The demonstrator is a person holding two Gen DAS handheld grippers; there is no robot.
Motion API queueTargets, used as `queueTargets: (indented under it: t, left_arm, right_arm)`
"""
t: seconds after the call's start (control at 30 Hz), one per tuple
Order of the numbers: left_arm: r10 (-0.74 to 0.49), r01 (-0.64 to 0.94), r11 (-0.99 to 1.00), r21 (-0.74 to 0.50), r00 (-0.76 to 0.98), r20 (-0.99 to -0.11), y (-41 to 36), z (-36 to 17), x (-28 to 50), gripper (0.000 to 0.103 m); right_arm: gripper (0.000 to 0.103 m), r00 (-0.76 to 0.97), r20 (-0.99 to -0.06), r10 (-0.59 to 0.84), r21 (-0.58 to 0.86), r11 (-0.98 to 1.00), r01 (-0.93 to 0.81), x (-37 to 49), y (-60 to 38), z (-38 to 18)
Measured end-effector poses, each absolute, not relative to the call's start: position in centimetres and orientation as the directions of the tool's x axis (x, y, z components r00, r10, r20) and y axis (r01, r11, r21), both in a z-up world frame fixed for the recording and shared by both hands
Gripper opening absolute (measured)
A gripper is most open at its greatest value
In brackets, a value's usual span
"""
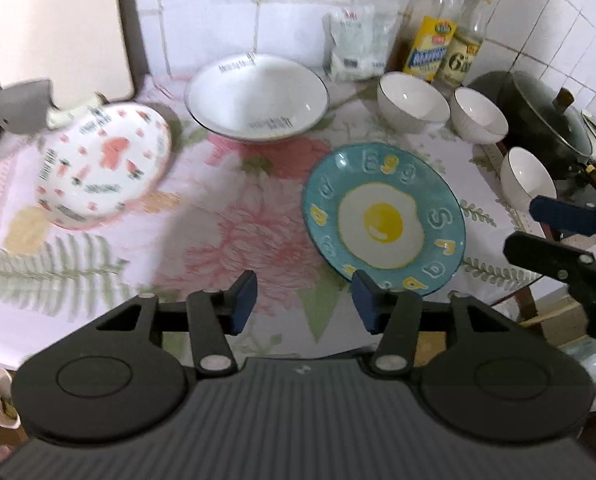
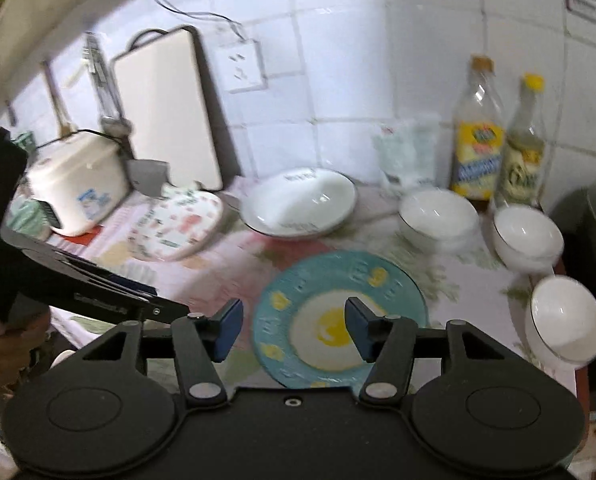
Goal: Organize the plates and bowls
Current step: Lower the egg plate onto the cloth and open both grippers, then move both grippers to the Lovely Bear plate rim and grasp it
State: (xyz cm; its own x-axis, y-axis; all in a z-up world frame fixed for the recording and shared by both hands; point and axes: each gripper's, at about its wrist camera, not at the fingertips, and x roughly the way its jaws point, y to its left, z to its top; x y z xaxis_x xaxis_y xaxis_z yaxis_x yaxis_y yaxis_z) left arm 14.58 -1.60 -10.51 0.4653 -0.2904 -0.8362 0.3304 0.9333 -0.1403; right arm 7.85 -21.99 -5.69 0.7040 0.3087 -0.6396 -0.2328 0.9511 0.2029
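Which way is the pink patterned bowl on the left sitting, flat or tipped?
Tipped. The pink patterned bowl leans with its far rim raised, showing its inside to the left wrist camera, unlike the big white bowl sitting level beside it.

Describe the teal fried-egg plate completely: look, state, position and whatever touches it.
The teal plate is round and shallow, glossy like glazed ceramic. A fried egg with a yellow yolk is painted at its centre, and raised letters, some of them yellow, ring the rim. It is empty and lies flat on the floral tablecloth, in front of the large white bowl and left of the small white bowls. Nothing else touches it, and it stands apart from the other dishes.
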Motion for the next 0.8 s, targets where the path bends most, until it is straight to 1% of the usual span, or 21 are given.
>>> queueTargets:
  t: [0.07, 0.17, 0.23, 0.33, 0.67, 0.8]
  left_arm:
    - [-0.286, 0.319, 0.938, -0.139, 0.481, -0.829, -0.3, -9.5, 14.3, 0.063]
    - [-0.260, 0.302, 0.947, -0.113, 0.506, -0.823, 1.3, -8.4, 14.0, 0.064]
    - [-0.251, 0.291, 0.951, -0.105, 0.526, -0.812, 2.4, -7.6, 13.9, 0.069]
    - [-0.245, 0.280, 0.955, -0.098, 0.555, -0.795, 4.0, -6.6, 13.7, 0.074]
    - [-0.209, 0.248, 0.967, -0.061, 0.636, -0.743, 7.9, -5.3, 14.0, 0.085]
    - [-0.193, 0.221, 0.973, -0.059, 0.655, -0.731, 9.3, -5.8, 14.8, 0.086]
  right_arm:
    - [0.067, 0.706, -0.632, 0.319, 0.197, 0.947, -0.252, 7.6, -21.1, -4.7]
    - [0.069, 0.692, -0.635, 0.344, 0.193, 0.938, -0.289, 7.7, -19.7, -3.3]
    - [0.069, 0.688, -0.636, 0.349, 0.194, 0.936, -0.295, 7.7, -18.7, -2.7]
    - [0.069, 0.684, -0.625, 0.377, 0.218, 0.925, -0.311, 7.9, -17.5, -1.7]
    - [0.069, 0.680, -0.579, 0.450, 0.248, 0.892, -0.379, 10.1, -13.5, -1.1]
    - [0.069, 0.679, -0.552, 0.484, 0.273, 0.875, -0.401, 11.2, -12.1, -1.6]
